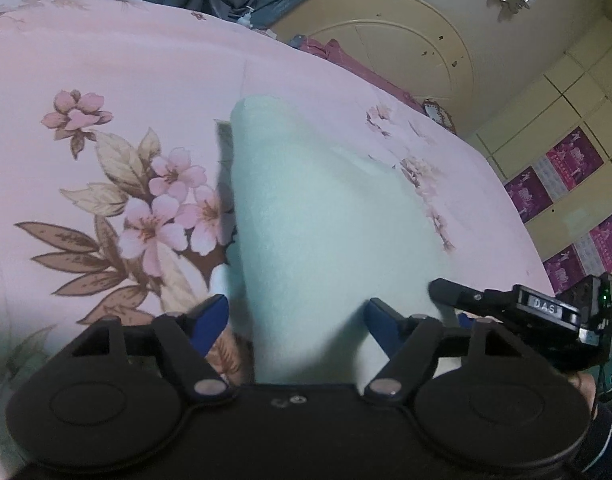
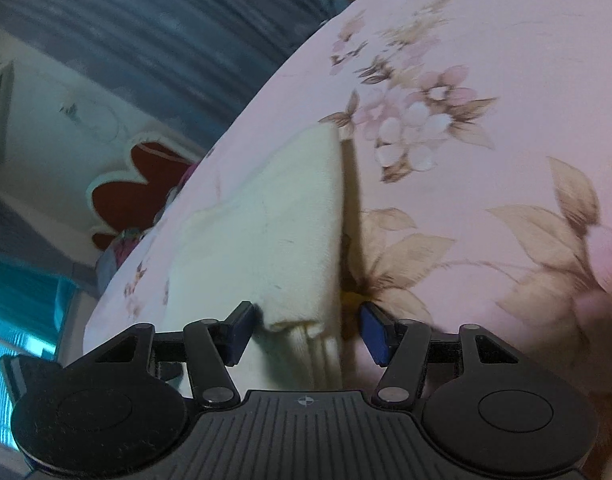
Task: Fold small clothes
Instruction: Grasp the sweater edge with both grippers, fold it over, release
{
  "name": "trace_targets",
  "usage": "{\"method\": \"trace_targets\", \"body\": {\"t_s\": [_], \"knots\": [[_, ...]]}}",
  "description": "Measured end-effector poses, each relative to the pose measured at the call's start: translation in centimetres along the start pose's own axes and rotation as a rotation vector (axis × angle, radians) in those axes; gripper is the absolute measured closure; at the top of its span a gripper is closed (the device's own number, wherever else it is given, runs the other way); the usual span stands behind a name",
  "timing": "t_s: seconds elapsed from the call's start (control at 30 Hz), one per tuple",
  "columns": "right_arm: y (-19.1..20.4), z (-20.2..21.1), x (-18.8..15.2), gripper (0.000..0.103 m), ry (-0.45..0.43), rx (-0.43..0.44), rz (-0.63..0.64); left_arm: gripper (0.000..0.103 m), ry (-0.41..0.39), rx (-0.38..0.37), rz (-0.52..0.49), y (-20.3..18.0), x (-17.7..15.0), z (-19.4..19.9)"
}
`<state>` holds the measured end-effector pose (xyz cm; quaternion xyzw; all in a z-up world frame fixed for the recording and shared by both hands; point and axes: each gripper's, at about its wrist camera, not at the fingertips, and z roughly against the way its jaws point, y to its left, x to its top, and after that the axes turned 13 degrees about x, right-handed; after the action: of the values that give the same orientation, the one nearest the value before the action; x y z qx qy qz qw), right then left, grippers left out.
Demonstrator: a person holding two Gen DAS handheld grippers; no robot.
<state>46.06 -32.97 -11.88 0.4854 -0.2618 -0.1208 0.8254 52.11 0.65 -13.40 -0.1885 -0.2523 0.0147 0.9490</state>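
Pale fleecy folded cloth point(image 1: 318, 216) runs lengthwise away from both grippers, its near end lying between the parted, non-gripping fingers of left gripper point(image 1: 296, 326) and right gripper point(image 2: 306, 330) alike.

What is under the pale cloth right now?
The pale cloth lies on the pink floral bedsheet. Whether anything else sits beneath cannot be seen; the cloth covers it.
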Motion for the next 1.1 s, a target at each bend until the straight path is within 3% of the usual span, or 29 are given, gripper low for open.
{"method": "trace_targets", "body": {"t_s": [0.07, 0.13, 0.23, 0.37, 0.43, 0.77, 0.93, 1.1], "knots": [[0.1, -0.6, 0.2, 0.046, 0.023, 0.004, 0.026, 0.038, 0.009, -0.013, 0.017, -0.4, 0.3, -0.4], [0.6, -1.3, 0.5, 0.046, 0.051, -0.001, 0.061, 0.039, 0.010, 0.003, 0.016, -0.9, 0.5, -0.8], [1.2, -2.4, 0.6, 0.056, 0.089, -0.022, 0.126, 0.041, 0.007, 0.033, 0.013, -1.7, 0.7, -1.2], [2.5, -2.9, 0.0, 0.065, 0.107, -0.051, 0.222, 0.060, -0.023, 0.084, -0.039, -2.7, 0.7, -0.5], [3.4, -2.7, -0.4, 0.069, 0.109, -0.074, 0.274, 0.064, -0.047, 0.104, -0.072, -3.3, 0.8, 0.3], [8.8, -2.2, -2.1, 0.073, 0.083, -0.123, 0.432, 0.066, -0.126, 0.081, -0.144, -3.2, 0.9, 4.8], [13.0, -3.8, -3.5, 0.073, 0.073, -0.122, 0.477, 0.066, -0.159, 0.071, -0.132, -0.1, 1.0, 7.7], [16.5, -8.3, -6.3, 0.073, 0.096, -0.097, 0.505, 0.066, -0.174, 0.098, -0.112, 5.2, 0.9, 10.9]]}}
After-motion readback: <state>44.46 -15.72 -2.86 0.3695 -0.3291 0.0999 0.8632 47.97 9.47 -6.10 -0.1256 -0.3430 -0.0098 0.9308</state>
